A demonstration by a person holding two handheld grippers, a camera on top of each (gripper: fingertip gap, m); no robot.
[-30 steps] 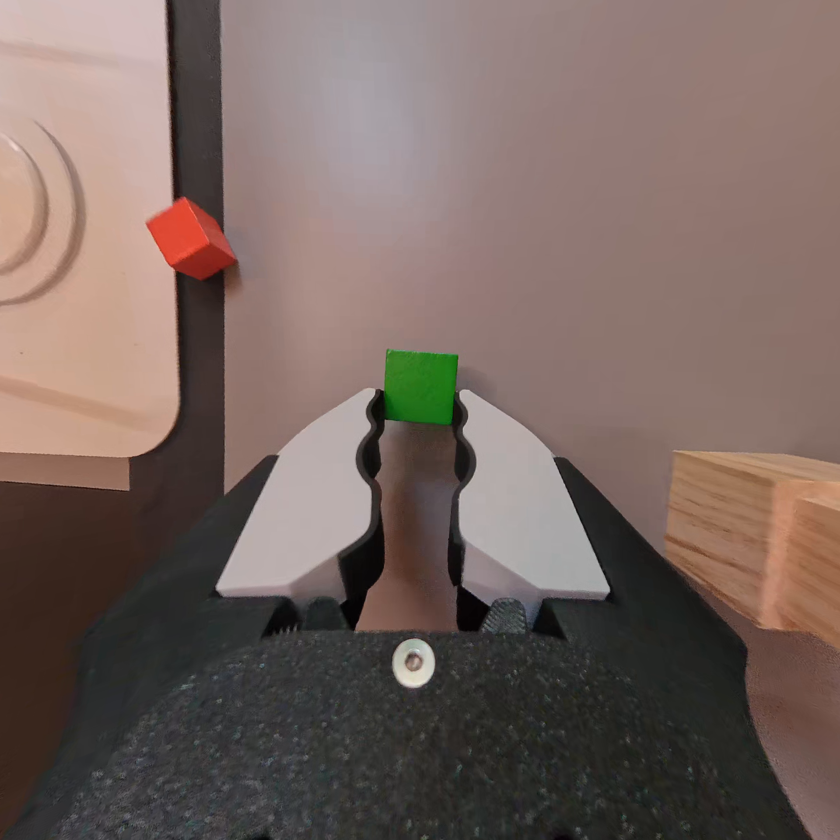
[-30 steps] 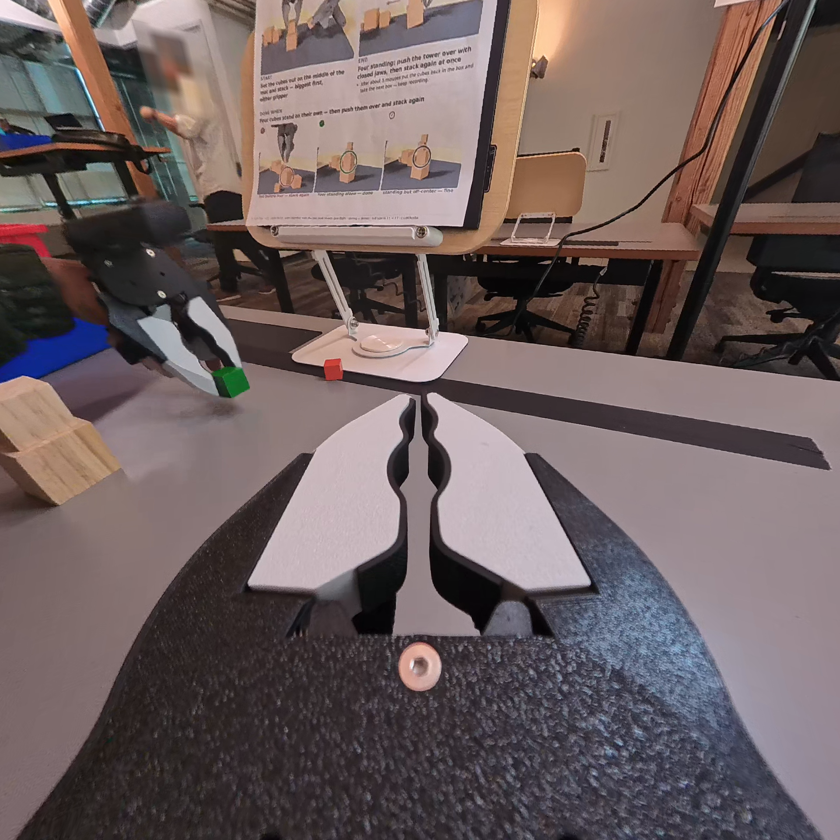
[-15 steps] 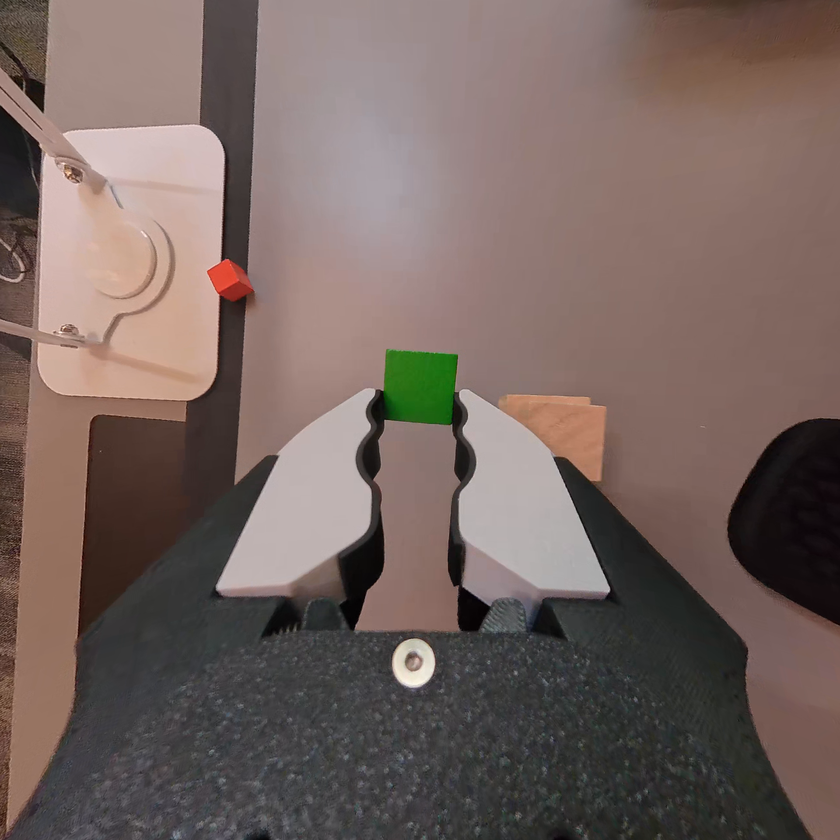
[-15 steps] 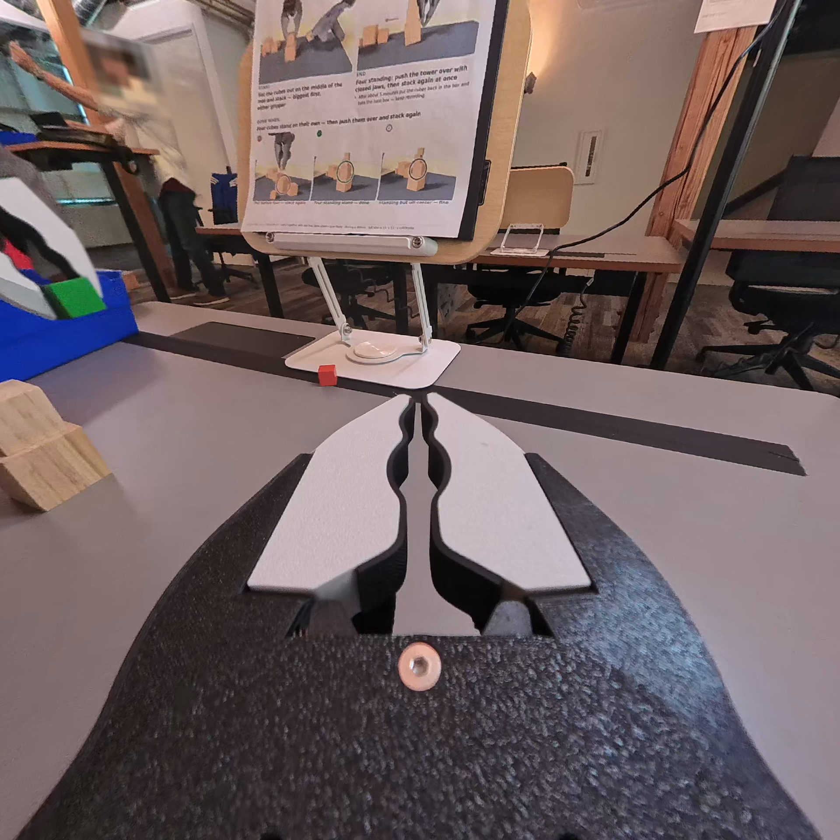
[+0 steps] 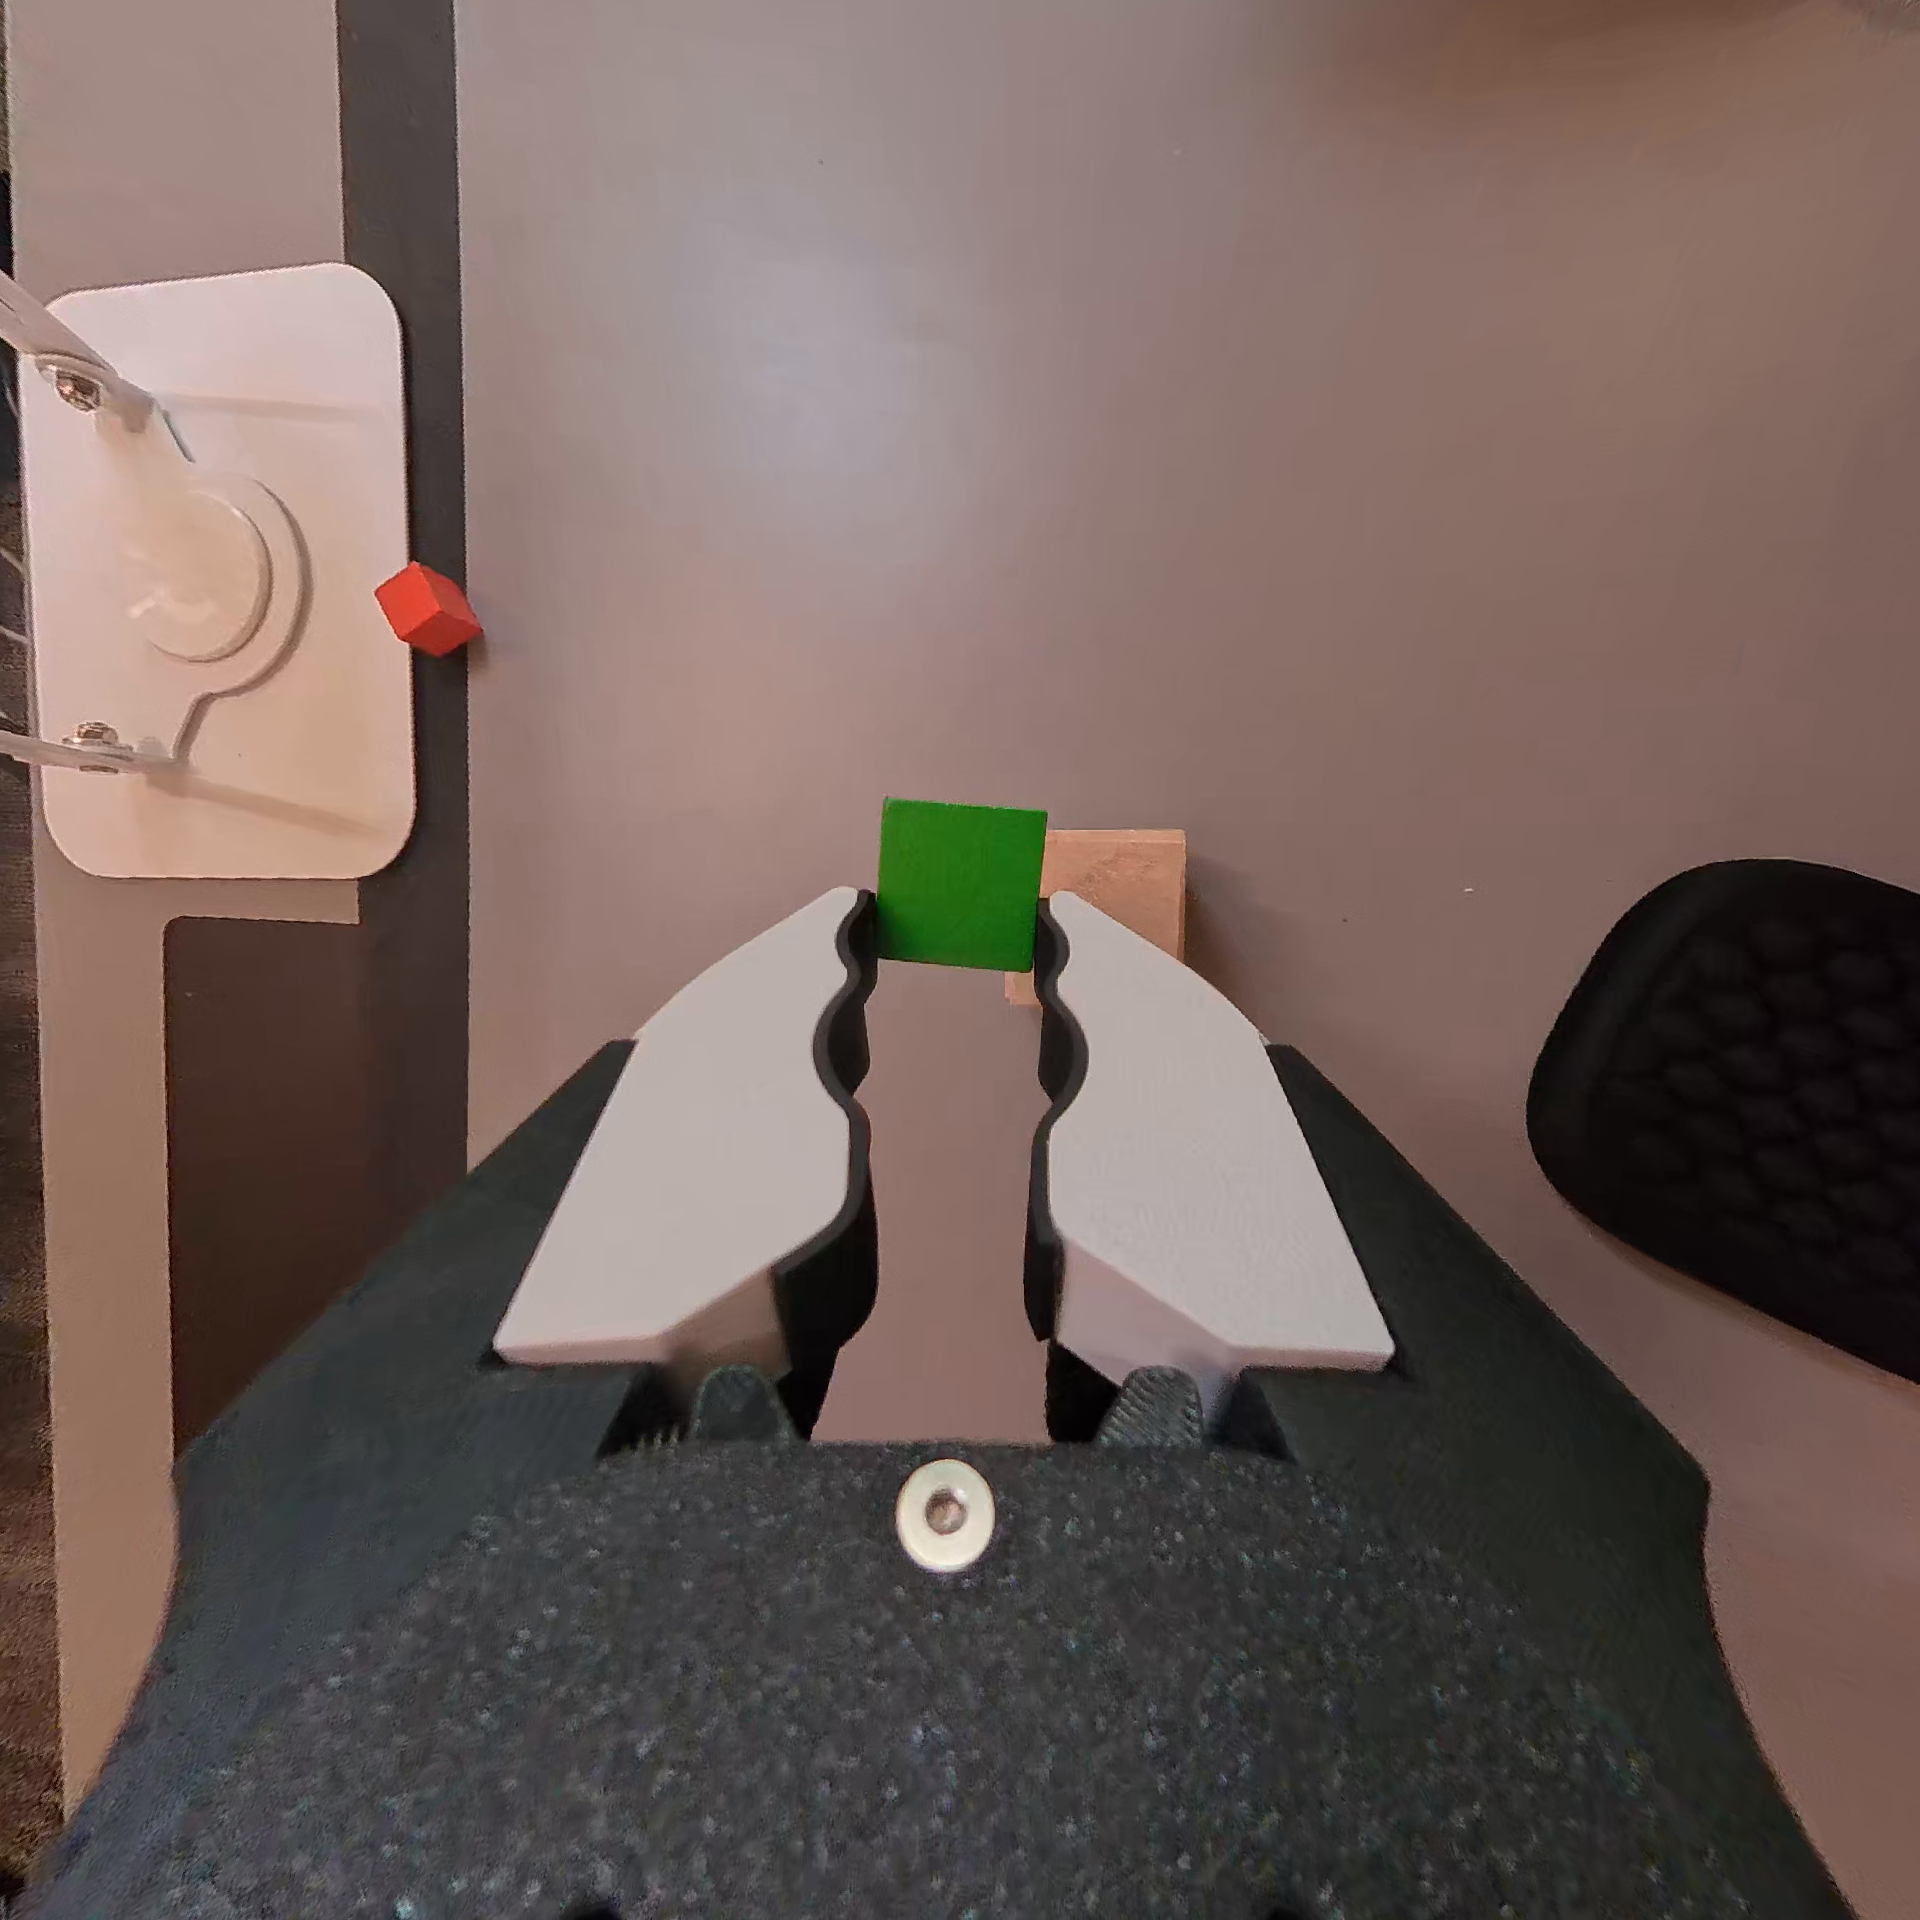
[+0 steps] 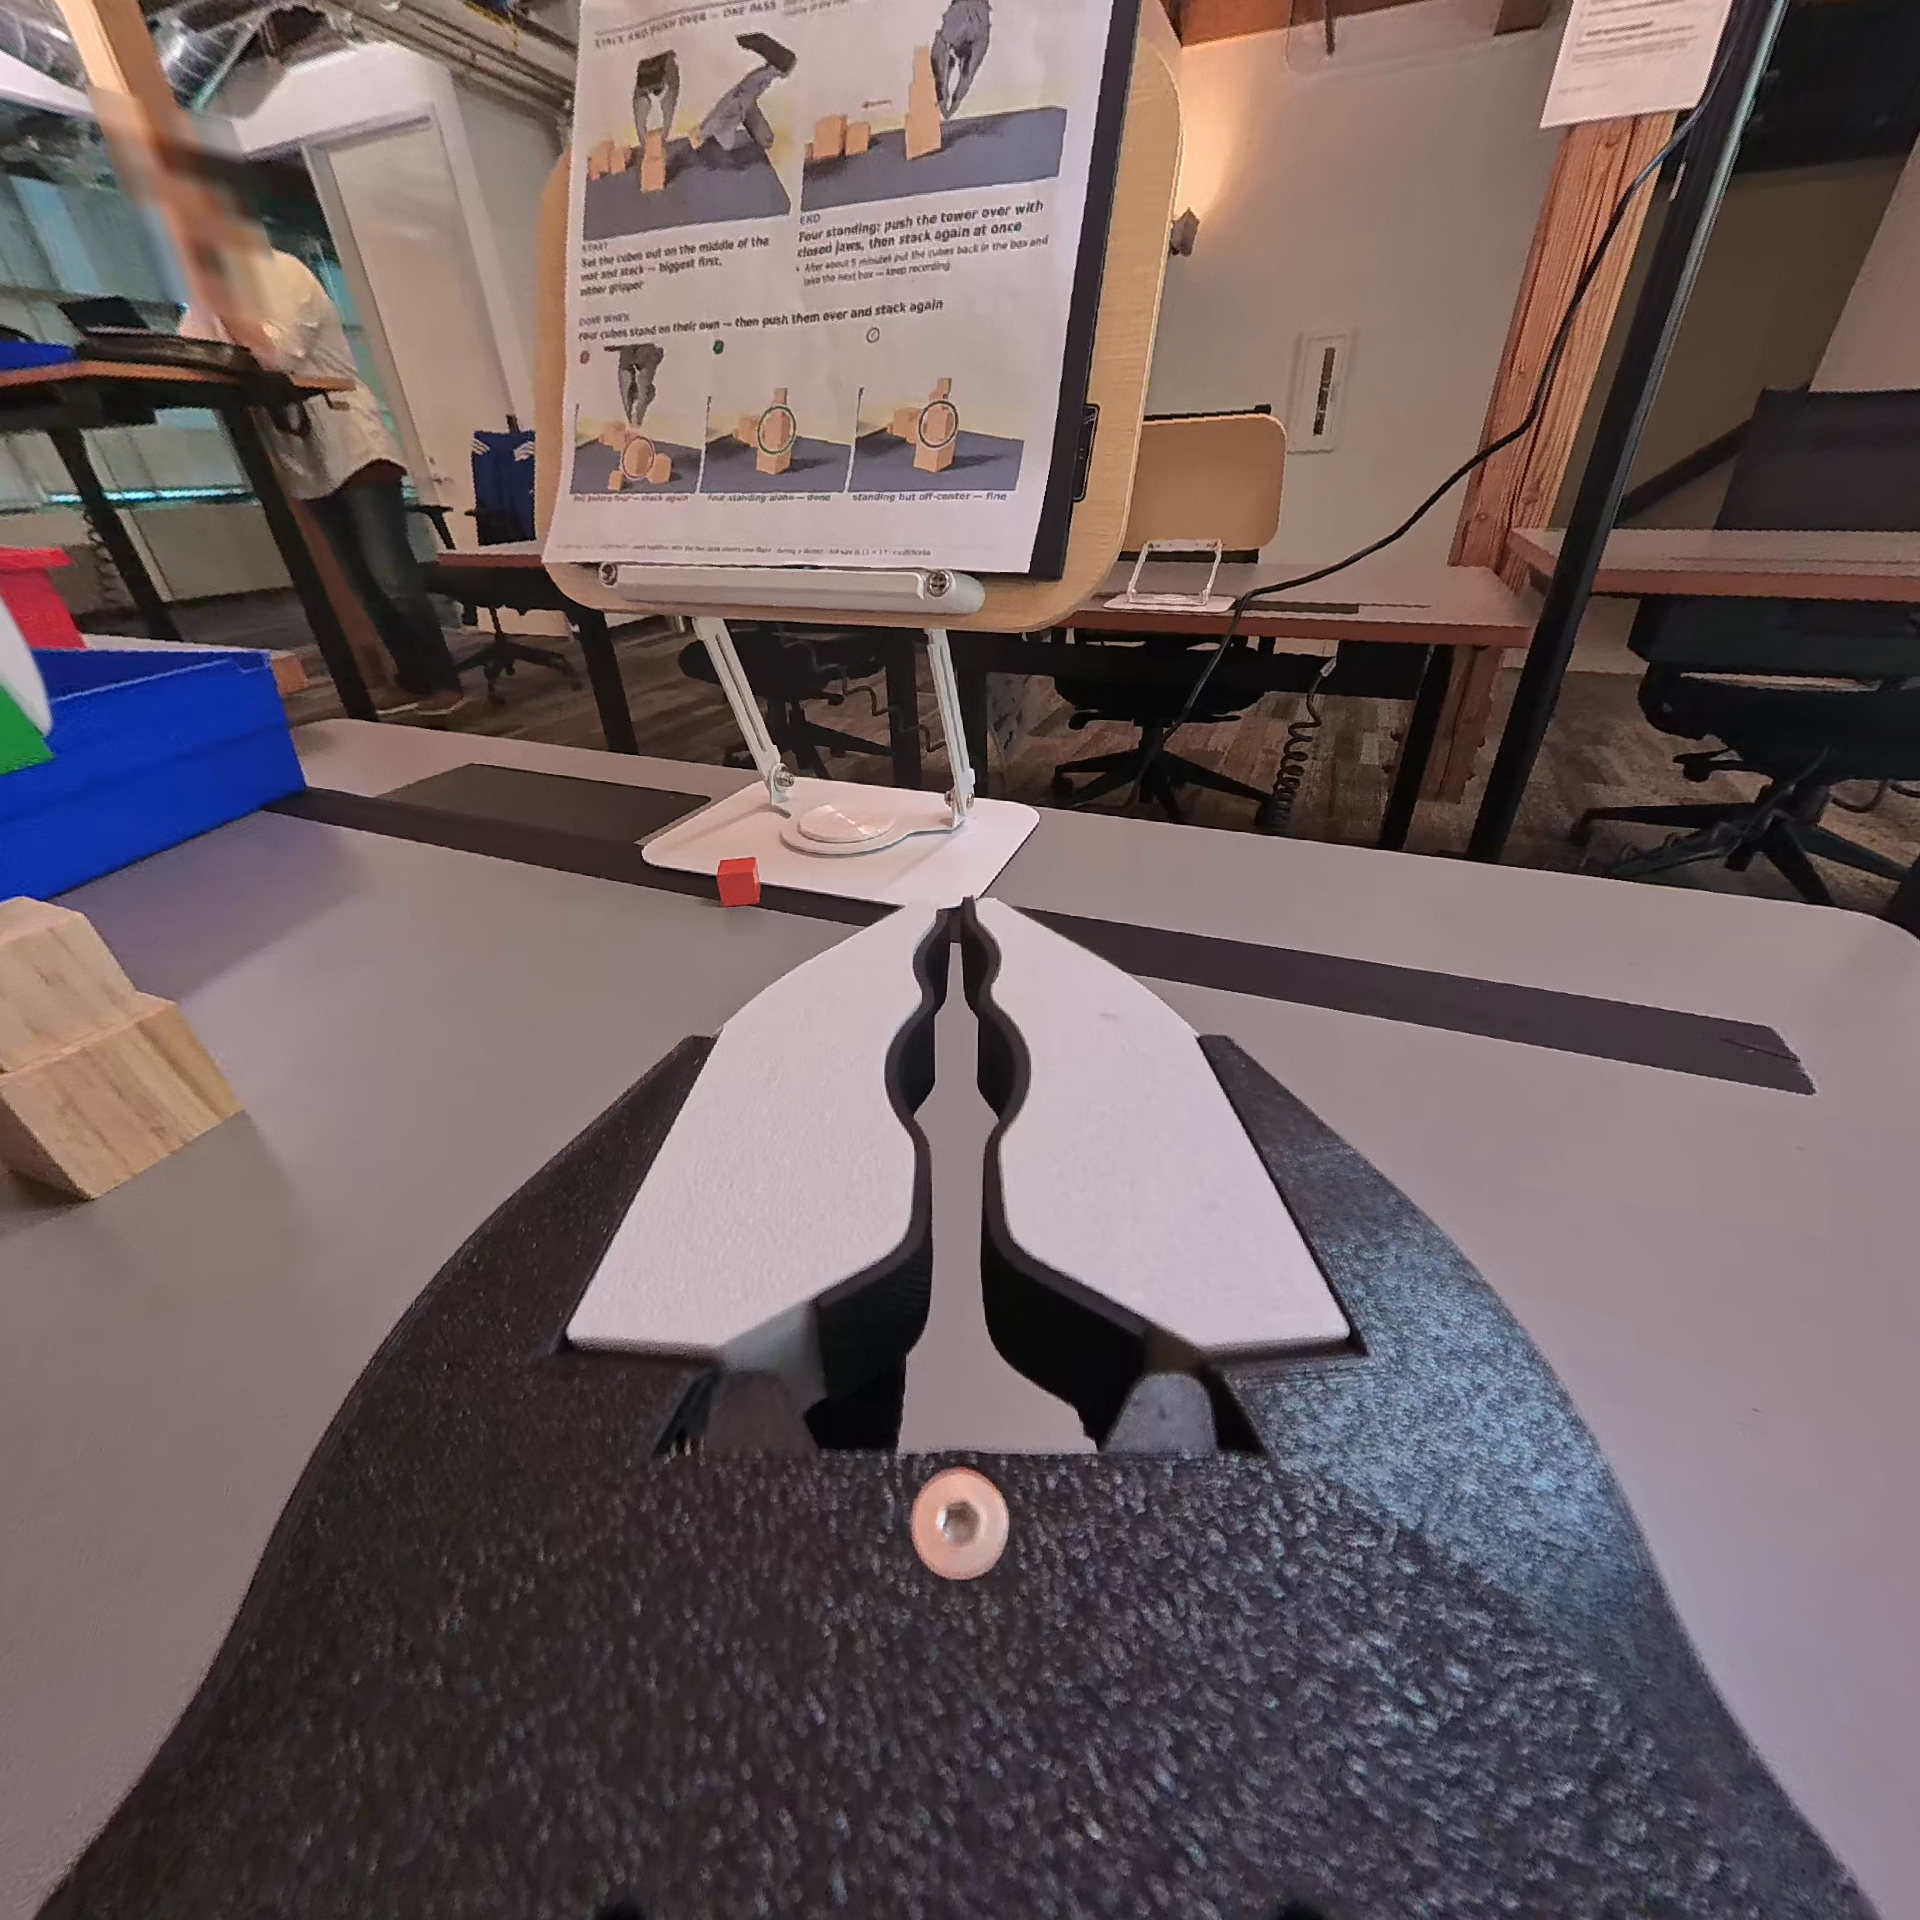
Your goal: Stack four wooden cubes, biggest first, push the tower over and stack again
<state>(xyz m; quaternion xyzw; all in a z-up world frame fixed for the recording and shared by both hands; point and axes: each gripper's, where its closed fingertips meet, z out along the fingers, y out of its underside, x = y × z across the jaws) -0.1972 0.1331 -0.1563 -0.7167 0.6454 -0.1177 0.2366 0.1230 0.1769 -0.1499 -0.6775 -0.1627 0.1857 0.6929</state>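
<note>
High above the grey counter (image 5: 1247,416), the left claw (image 5: 958,914) has a small green block (image 5: 961,883) pinched between its two tips. Both dark pads press on the block's sides, one on each side, so the block is held tight and is up in the air. It is square, so no side is longer than another. One flat face looks up at the camera, and its edges run straight, in line with the claw's fingers.

Down below, just behind and to the right of the green block, sits a pile of two plain wooden blocks (image 5: 1117,883). The green block hangs nearly over them but a bit to the left. It is not resting on anything yet.

A little red block (image 5: 428,608) lies well apart, on the dark strip (image 5: 400,156) beside the white foot of the stand (image 5: 312,416). Nothing touches it.

The right claw (image 6: 961,914) is closed with nothing in it. Its tips meet, and it hangs low over the counter, pointing toward the stand. A blue bin (image 6: 145,769) sits at the far left.
</note>
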